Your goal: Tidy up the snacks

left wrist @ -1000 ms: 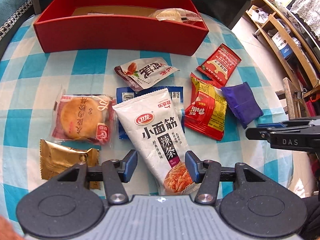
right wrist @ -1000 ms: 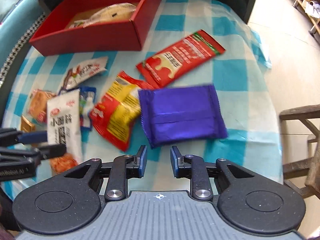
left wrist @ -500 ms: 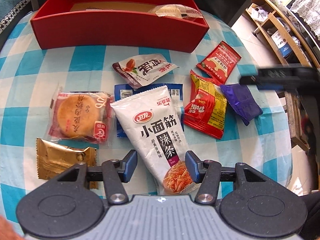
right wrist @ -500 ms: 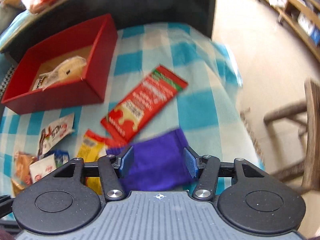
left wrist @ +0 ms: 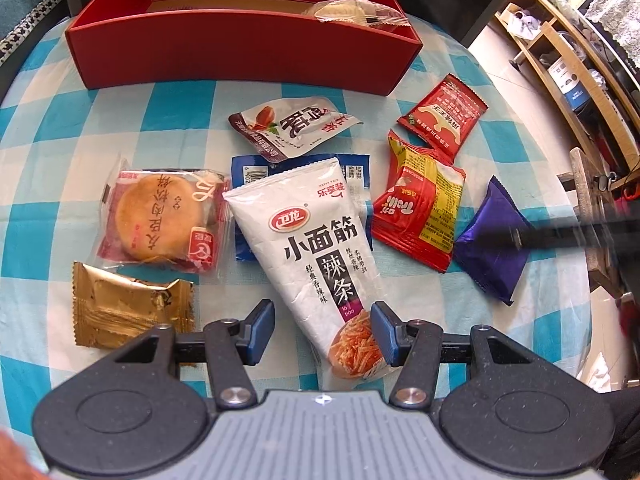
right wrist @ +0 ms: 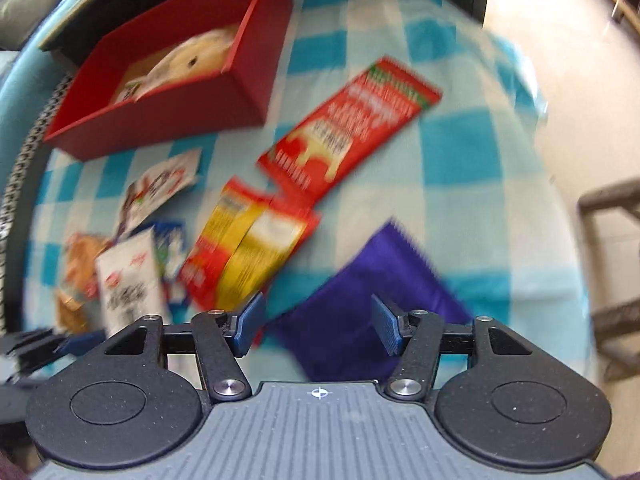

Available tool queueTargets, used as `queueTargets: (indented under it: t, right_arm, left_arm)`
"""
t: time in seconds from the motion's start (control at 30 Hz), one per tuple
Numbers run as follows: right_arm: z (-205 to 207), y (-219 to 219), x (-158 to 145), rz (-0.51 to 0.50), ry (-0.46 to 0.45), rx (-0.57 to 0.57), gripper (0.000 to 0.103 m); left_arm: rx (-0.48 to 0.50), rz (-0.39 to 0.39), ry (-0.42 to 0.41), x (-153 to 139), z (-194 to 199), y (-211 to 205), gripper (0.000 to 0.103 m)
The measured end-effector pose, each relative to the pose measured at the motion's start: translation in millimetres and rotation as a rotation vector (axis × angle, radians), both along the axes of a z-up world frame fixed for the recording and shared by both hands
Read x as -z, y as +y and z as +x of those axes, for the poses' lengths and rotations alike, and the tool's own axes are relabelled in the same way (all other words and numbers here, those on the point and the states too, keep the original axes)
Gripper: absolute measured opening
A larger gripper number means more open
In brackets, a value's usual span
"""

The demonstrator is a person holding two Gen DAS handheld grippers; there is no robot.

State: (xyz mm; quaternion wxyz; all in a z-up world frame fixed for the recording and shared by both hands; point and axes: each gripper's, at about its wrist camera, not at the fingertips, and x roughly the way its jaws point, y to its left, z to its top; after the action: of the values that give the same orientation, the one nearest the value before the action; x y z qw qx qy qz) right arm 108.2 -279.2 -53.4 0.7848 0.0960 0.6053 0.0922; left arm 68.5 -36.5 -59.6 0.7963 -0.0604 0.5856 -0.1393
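My left claw (left wrist: 323, 332) hangs steeply over the desk (left wrist: 48, 184), which is covered in a blue-and-white checked cloth, its jaws apart astride the lower end of the tall white plastic spicy-strip packet (left wrist: 316, 256); the pads do not press on it. That white packet serves as the landmark here. Overlapped beneath it lies a flat blue sachet (left wrist: 256, 168); beyond its top edge rests a small white nut pouch (left wrist: 292, 126), and farther still stands the open red rectangular cardboard box (left wrist: 240, 52), holding one clear-wrapped pale pastry (left wrist: 352, 14) in its right end. To the landmark's left sits a round golden biscuit in clear wrap (left wrist: 160, 220), with a crinkled gold foil packet (left wrist: 124, 312) nearer me. To its right lie a red-and-yellow snack bag (left wrist: 416, 216), a flat red sachet (left wrist: 444, 114) beyond that, and a dark purple foil packet (right wrist: 360, 304) at the far right. My right claw (right wrist: 318, 326) hovers over that purple packet, its jaws having just been opening; they now stand apart with the packet showing between them, untouched by the pads. The right view is blurred.
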Motion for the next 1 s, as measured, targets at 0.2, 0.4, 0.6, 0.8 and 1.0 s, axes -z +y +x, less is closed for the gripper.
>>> queueTargets:
  t: [0.2,0.4,0.6,0.8,1.0]
  right_arm:
    - [-46.3,15.2,-11.0,0.011,0.016,-0.139,0.067]
    - [-31.1,21.4,-14.9,-0.208,-0.134,-0.277,0.072]
    - [-9.6,34.4,-1.6,-0.26,-0.15,-0.444,0.073]
    - [-5.8,22.7,-4.0,-0.214,-0.103,-0.364,0.073]
    - [-19.4,-11.7,-12.5,-0.123,-0.068,-0.157,0.074]
  left_arm:
    - [-0.039,0.001,-0.004,-1.7,-7.3,4.7,0.084]
    - [-0.08,-0.006,-0.014,-5.5,-7.6,6.8,0.085]
    - [-0.084,-0.013,-0.003,-6.9,-10.2,3.9,0.088]
    - [-0.14,-0.048,0.029,-1.9,-9.8,9.3,0.09]
    - [-0.227,-0.08,0.065,7.5,-4.8,5.6,0.094]
